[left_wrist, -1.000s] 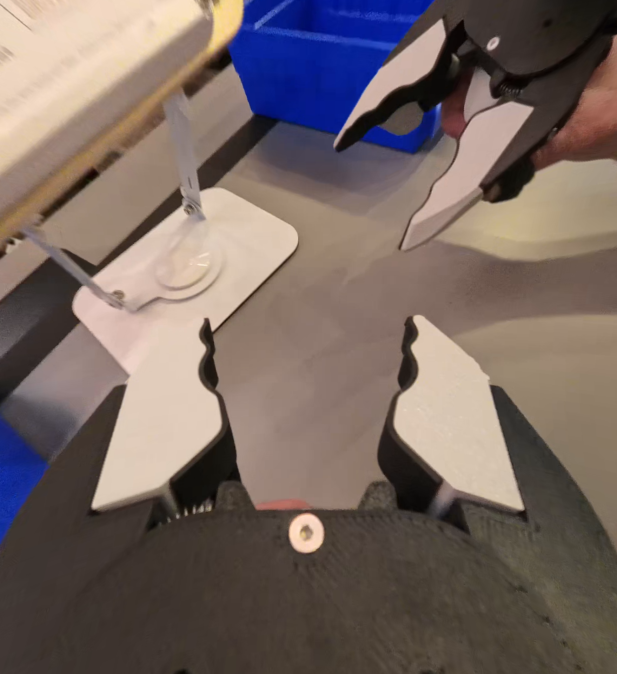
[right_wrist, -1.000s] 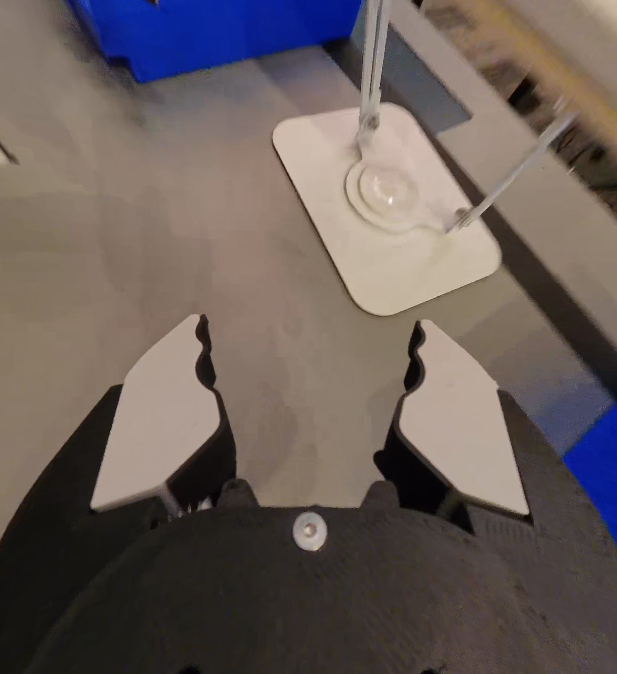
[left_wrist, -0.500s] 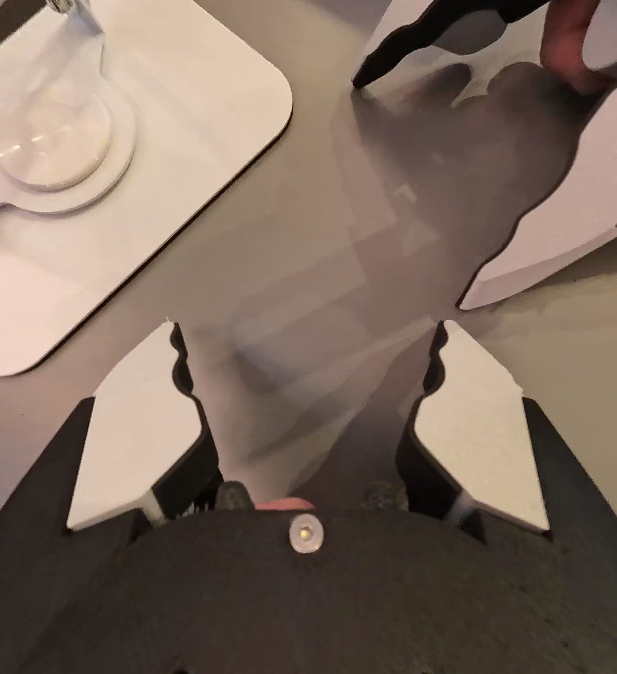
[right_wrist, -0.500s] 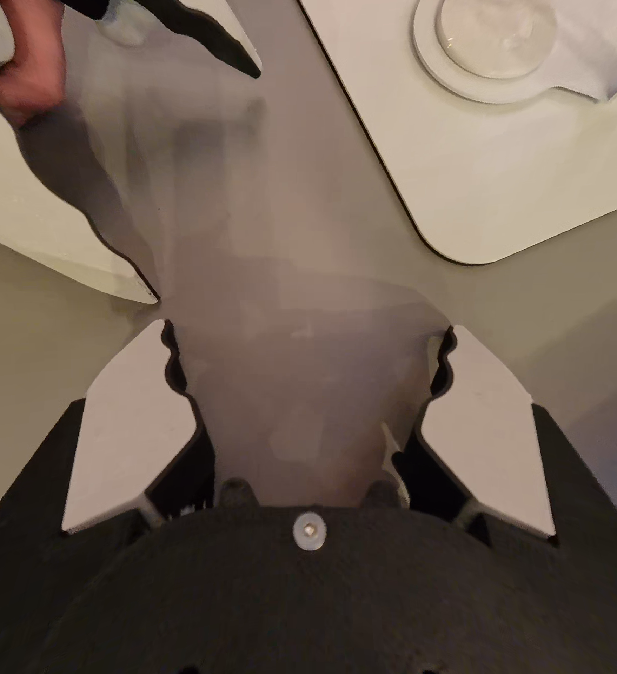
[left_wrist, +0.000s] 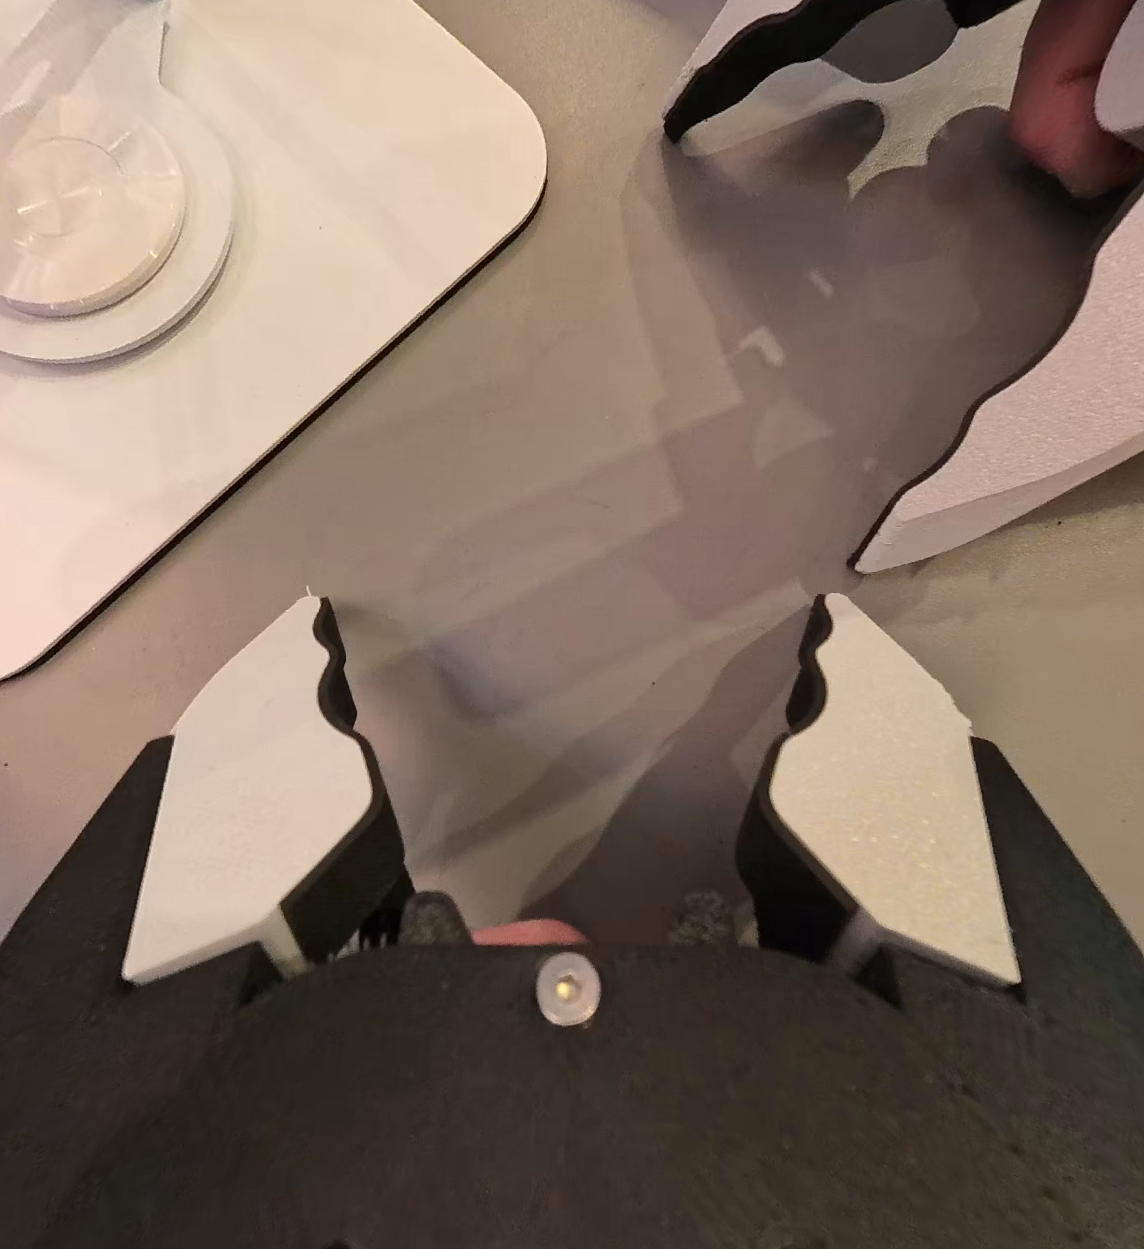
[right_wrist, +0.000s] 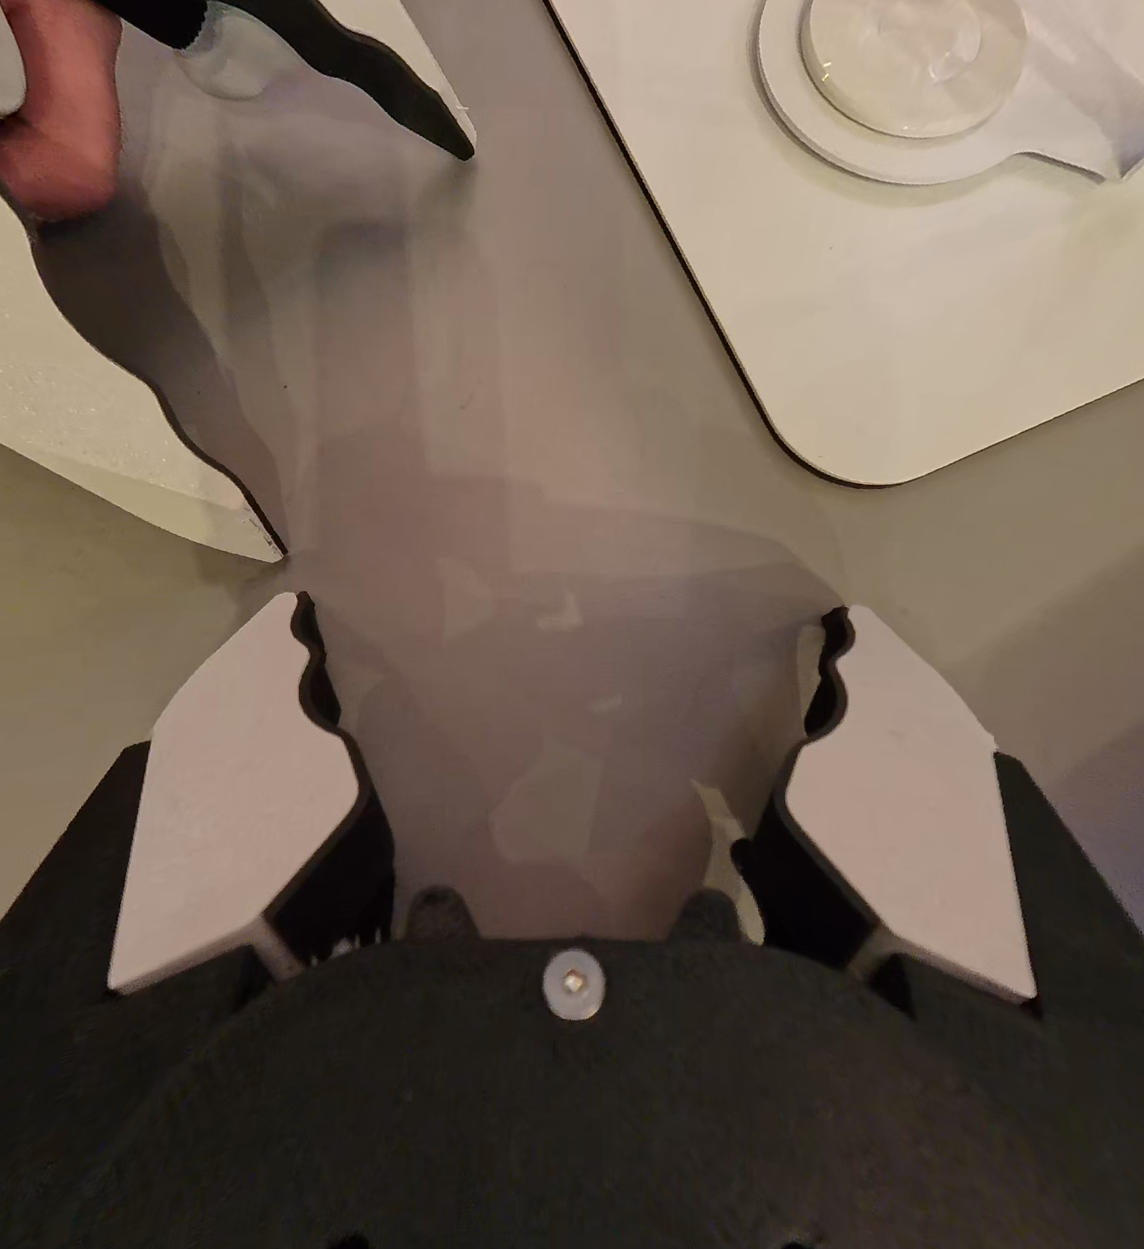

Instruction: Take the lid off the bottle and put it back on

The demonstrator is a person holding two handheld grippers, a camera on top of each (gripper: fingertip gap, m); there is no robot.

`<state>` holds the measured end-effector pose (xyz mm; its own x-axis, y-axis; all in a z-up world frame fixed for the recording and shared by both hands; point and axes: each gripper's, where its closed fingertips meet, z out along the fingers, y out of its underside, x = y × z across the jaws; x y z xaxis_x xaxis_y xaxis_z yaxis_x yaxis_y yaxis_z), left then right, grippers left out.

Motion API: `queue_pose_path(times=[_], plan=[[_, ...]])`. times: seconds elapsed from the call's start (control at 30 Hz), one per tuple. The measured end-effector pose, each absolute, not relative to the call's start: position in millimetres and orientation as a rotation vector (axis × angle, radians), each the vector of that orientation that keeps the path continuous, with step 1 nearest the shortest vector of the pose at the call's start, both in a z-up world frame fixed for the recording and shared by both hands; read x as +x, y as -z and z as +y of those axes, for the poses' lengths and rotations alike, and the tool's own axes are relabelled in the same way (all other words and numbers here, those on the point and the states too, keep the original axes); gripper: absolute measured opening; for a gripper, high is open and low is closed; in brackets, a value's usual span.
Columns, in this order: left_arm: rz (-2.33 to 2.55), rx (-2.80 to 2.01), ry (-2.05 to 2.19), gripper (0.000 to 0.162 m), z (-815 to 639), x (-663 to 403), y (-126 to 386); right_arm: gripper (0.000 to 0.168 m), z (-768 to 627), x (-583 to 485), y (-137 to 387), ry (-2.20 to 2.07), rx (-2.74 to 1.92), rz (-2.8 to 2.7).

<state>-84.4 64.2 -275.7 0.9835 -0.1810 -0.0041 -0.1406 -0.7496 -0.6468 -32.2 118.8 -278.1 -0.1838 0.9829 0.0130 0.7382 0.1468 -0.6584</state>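
Observation:
No bottle or lid shows in either view. My left gripper [left_wrist: 569, 601] is open and empty, pointing down at the grey table [left_wrist: 556, 419]. My right gripper [right_wrist: 569, 605] is also open and empty, pointing down at the same patch of table [right_wrist: 556, 338]. The two face each other with one fingertip of each almost touching. The right gripper shows at the upper right of the left wrist view [left_wrist: 765, 348]. The left gripper shows at the upper left of the right wrist view [right_wrist: 373, 351].
A white stand base plate [left_wrist: 353, 203] with a clear round disc [left_wrist: 62, 223] lies on the table beside the grippers; it also shows in the right wrist view [right_wrist: 961, 304]. A person's finger [left_wrist: 1063, 101] rests on the right gripper's handle.
Both grippers have tipped down and come close to the table and to each other. The blue bins and the stand's upper part have left view. Little has moved in the last half second.

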Motion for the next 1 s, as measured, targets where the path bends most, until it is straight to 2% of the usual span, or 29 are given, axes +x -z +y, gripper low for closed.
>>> queue_pose_path(times=[0.1, 0.23, 0.33, 0.4, 0.47, 0.6, 0.7, 0.83, 1.0], plan=[[0.228, -2.427, 0.077, 0.124, 63.8, -84.0, 275.6, 0.135, 118.9, -32.3, 278.2, -0.735, -1.638, -1.989], [0.274, -2.389, 0.048, 0.11, 60.8, -81.0, 270.6, 0.135, 119.4, -32.3, 278.1, -0.738, -1.635, -1.992], [0.319, -2.363, 0.092, 0.109, 49.2, -76.4, 256.2, 0.133, 119.8, -32.2, 277.8, -0.741, -1.634, -1.991], [0.328, -2.327, 0.161, 0.098, 34.3, -75.5, 229.1, 0.132, 120.2, -32.2, 277.6, -0.742, -1.634, -1.99], [0.3, -2.308, 0.209, 0.102, 12.4, -83.6, 195.6, 0.132, 120.4, -32.3, 277.6, -0.743, -1.634, -1.989], [0.073, -2.2, 0.027, 0.094, -25.8, -152.2, 122.6, 0.131, 120.3, -32.4, 277.6, -0.743, -1.633, -1.99], [-0.157, -2.183, -0.146, 0.099, -46.9, -227.1, 97.7, 0.131, 120.3, -32.6, 277.6, -0.743, -1.633, -1.99], [-0.414, -2.277, -0.045, 0.102, -54.6, -293.4, 122.3, 0.131, 120.3, -32.7, 277.6, -0.743, -1.633, -1.99], [-0.62, -2.498, 0.098, 0.109, -50.7, -332.5, 194.1, 0.131, 120.4, -32.9, 277.5, -0.743, -1.633, -1.989]])
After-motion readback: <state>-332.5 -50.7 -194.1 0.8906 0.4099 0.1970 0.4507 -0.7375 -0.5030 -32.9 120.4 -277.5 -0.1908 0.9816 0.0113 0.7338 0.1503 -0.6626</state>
